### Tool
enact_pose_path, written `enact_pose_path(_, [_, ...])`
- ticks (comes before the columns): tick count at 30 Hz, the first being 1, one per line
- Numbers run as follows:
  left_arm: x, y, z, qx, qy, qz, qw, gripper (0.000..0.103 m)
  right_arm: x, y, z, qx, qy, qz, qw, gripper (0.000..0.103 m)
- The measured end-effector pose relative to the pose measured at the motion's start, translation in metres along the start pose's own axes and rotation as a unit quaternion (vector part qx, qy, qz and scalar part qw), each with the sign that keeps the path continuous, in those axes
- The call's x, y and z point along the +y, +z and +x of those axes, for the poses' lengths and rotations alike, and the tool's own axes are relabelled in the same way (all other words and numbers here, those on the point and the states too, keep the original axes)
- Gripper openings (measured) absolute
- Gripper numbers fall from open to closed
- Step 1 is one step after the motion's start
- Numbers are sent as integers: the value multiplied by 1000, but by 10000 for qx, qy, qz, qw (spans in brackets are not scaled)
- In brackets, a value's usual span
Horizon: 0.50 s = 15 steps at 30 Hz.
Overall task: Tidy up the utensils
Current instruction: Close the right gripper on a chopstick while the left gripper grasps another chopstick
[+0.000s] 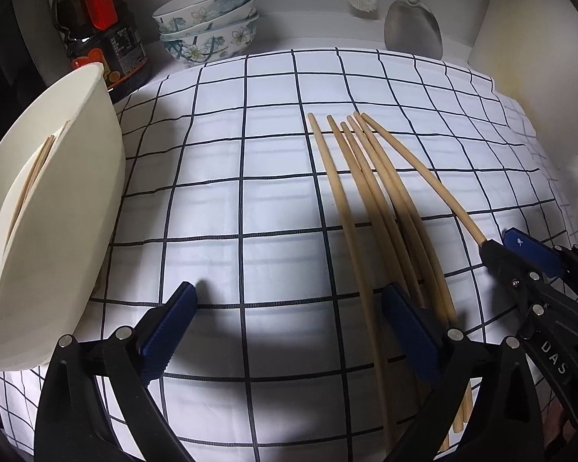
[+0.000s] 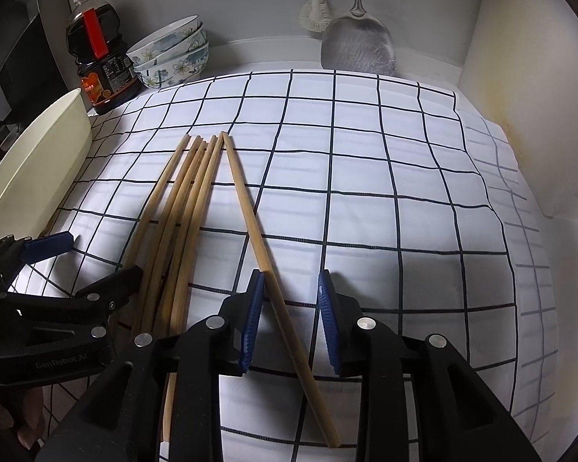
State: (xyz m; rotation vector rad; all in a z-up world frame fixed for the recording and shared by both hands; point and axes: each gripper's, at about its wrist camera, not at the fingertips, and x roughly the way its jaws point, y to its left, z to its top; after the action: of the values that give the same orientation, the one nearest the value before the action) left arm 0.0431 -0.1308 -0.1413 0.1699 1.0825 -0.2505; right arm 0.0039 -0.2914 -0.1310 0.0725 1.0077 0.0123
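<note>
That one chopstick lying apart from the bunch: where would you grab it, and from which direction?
Grip the lone chopstick near its thick near end, coming from above with the fingers either side. It lies flat on the cloth, angled away from the other chopsticks, so there is room there. The right tool already straddles it.

Worktop [image 2: 258, 56]: pale, largely covered by white cloth [image 2: 366, 177] with dark grid lines. Rear wall [image 2: 250, 0], top of frame: plain light grey. Side panel [image 2: 520, 77], upper right: cream, yellowish staining low down. Dark surface [image 2: 23, 61], upper left. Lighting: soft, from above; shadows at lower centre of cloth.
</note>
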Motion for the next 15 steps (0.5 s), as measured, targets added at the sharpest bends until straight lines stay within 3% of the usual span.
enact_pose_path(11, [-9, 10, 3, -200, -43, -7, 9998, 78, 10, 15, 13, -58, 52, -518, 9986, 37])
enact_pose_path(15, [-13, 11, 0, -277, -117, 89, 9995, 60, 11, 18, 16, -62, 111, -598, 9981, 36])
